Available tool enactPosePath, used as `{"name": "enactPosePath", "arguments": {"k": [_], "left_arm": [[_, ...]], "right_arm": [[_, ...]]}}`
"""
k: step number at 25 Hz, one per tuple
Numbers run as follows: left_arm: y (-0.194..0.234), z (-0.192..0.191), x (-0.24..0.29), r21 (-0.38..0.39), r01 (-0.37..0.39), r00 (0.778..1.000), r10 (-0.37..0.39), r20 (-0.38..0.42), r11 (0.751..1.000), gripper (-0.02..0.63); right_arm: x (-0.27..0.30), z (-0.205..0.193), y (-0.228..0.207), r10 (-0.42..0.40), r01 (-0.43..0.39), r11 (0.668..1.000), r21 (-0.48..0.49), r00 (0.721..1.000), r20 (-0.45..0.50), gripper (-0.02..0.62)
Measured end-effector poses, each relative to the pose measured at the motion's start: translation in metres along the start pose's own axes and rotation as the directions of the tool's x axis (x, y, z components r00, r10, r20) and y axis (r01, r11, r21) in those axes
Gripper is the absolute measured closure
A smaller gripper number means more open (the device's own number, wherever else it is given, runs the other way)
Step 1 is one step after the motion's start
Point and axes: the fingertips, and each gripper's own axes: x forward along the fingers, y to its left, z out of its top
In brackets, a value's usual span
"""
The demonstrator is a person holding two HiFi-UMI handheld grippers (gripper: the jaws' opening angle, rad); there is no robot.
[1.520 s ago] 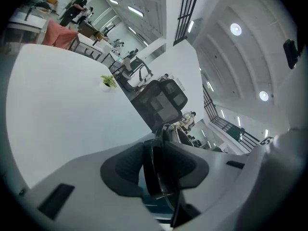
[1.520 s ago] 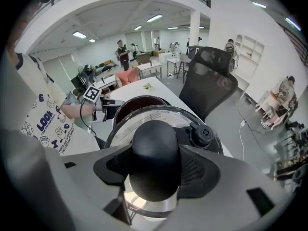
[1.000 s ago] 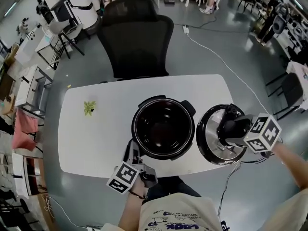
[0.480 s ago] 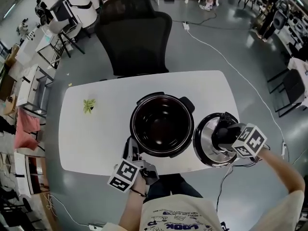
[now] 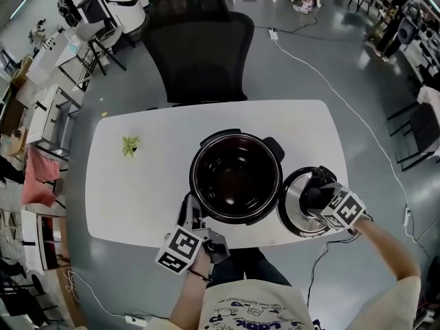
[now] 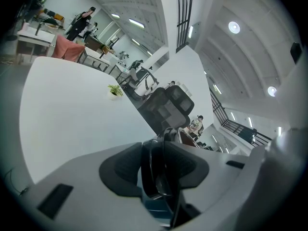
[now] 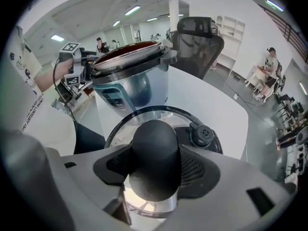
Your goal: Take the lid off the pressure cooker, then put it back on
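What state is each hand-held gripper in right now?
Left hand-held gripper: closed on the side handle of the pressure cooker.
Right hand-held gripper: closed on the knob of the lid.

Dark print is seen on the pale shirt [image 5: 261, 301] at the lower edge of the head view, but it is too small to be read. At the left edge of the right gripper view a line of small capitals runs up the same shirt [image 7: 24, 81]; no word can be made out with certainty. Black-and-white square code patterns, without letters or numbers, are borne by the left marker cube [image 5: 180, 248] and the right marker cube [image 5: 344, 210].
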Motion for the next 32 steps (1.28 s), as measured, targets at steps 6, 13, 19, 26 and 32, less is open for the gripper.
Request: {"name": "enactPosePath", "arguments": {"k": [6,13,19,26,32], "left_arm": [[0.001,-0.001,0.001,-0.002,0.001,1.0,-0.001,0.0,1.0,0.456],[0.001,0.0,0.003,-0.003,0.001,1.0,-0.001,-0.003,1.0,0.456],[0.001,0.0,0.002,-0.005,-0.003,1.0,0.003,-0.004,1.0,0.455],[0.002,-0.001,0.003,-0.003,-0.002,1.0,0.002,-0.003,1.0,0.454],[0.001,0.0,0.003,-0.001,-0.003,1.0,0.003,0.0,1.0,0.454]], "right_arm": [[0.028,-0.009,-0.001,-0.002,0.002,1.0,0.016,1.0,-0.01,0.301],[0.046,-0.015,-0.004,-0.023,0.023,1.0,0.01,1.0,-0.012,0.301],[0.055,-0.016,-0.006,-0.036,0.036,0.999,0.022,0.999,-0.002,0.301],[0.067,-0.019,-0.008,-0.046,0.046,0.999,0.007,0.999,-0.009,0.301],[0.066,-0.02,-0.009,-0.053,0.053,0.999,0.011,0.999,0.0,0.301]]}}
